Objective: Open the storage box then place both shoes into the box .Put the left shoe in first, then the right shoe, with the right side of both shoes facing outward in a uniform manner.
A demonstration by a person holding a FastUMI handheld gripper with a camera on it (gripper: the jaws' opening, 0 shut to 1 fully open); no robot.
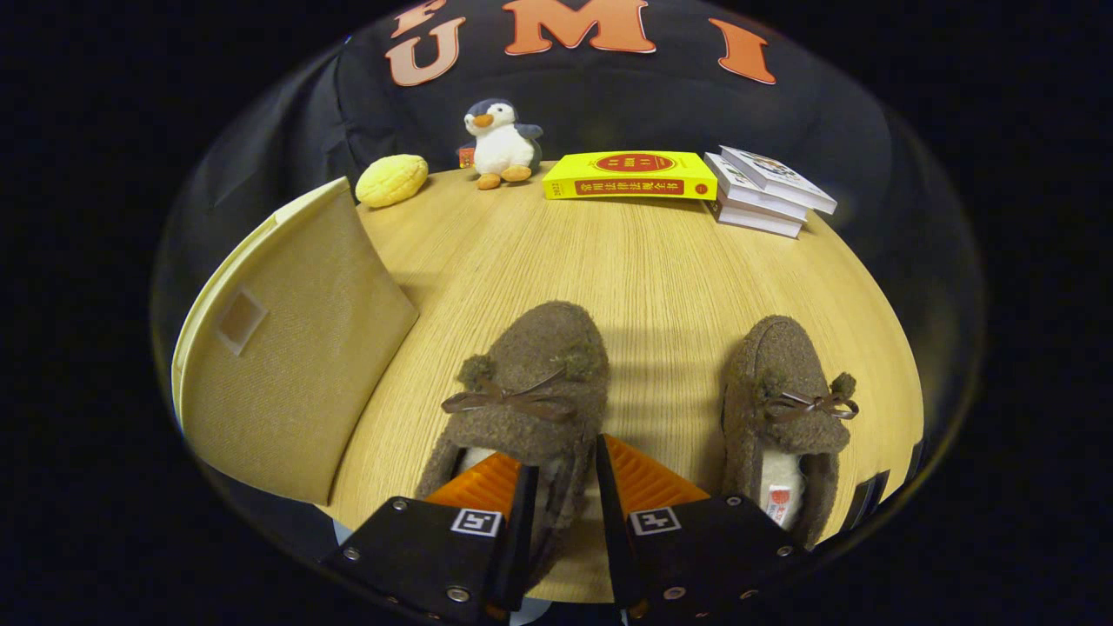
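Two brown fuzzy slippers with bows lie on the wooden table [643, 261], toes pointing away from me. The left shoe [530, 382] is right at my gripper [561, 465]. One orange finger sits inside its opening and the other outside, so the shoe's right side wall is pinched between them. The right shoe [783, 391] lies apart, just to the right of the fingers. The beige fabric storage box [296, 348] with a pale rim stands to the left of the shoes. Its broad panel with a small label window faces me, and I cannot tell whether it is open.
Along the table's far edge sit a yellow bun-shaped toy [391, 180], a plush penguin [500, 143], a yellow book [630, 176] and a stack of pale books [765, 191]. Bare wood stretches between them and the shoes.
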